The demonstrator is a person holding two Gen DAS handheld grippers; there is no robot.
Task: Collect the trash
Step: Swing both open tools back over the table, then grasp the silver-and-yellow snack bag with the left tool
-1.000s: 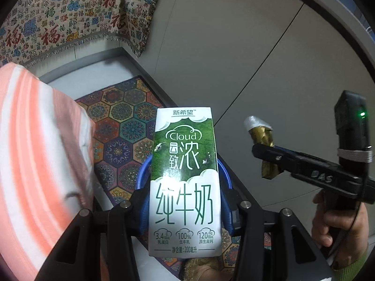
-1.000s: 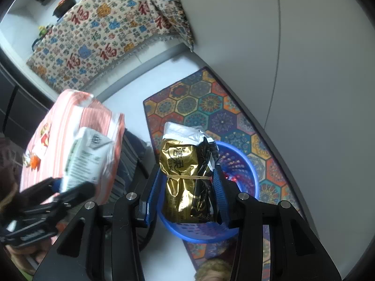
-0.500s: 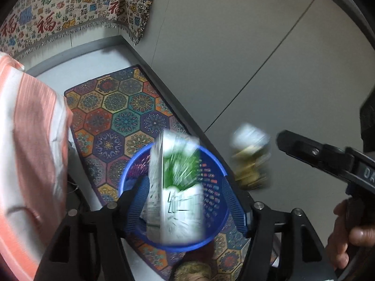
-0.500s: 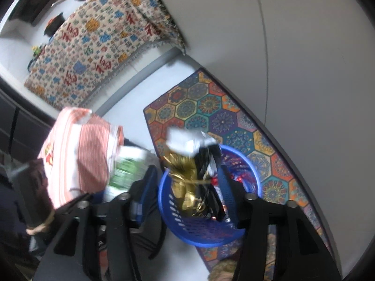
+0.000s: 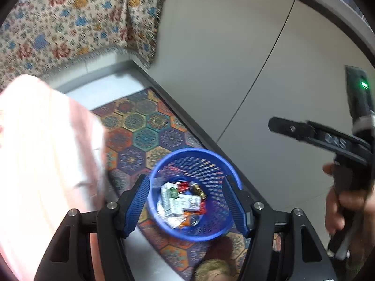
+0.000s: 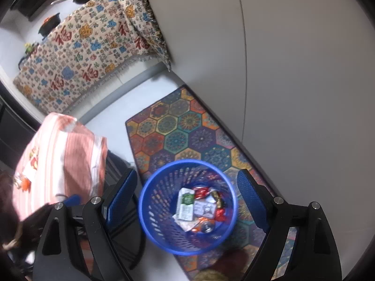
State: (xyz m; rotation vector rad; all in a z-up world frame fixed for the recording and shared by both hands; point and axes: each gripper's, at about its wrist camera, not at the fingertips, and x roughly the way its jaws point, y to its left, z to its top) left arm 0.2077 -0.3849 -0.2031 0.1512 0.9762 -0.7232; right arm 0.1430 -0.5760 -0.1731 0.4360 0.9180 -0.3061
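Left claw [image 5: 187, 201] parted and empty above blue basket [image 5: 211, 164] on patterned rug [image 5: 145, 126], right claw [image 6: 187, 201] just opened wide, empty, milk carton [image 6: 186, 202] and gold wrapper [image 6: 219, 199] lying inside basket

Below and ahead of the left gripper [image 5: 187, 201]: basket [image 5: 211, 166] standing on a rug [image 5: 145, 128], holding a milk carton [image 5: 170, 197] among wrappers [image 5: 195, 202], perhaps a can too. Left of it, a cushion [image 5: 42, 154]; behind, a draped cloth [image 5: 77, 18].
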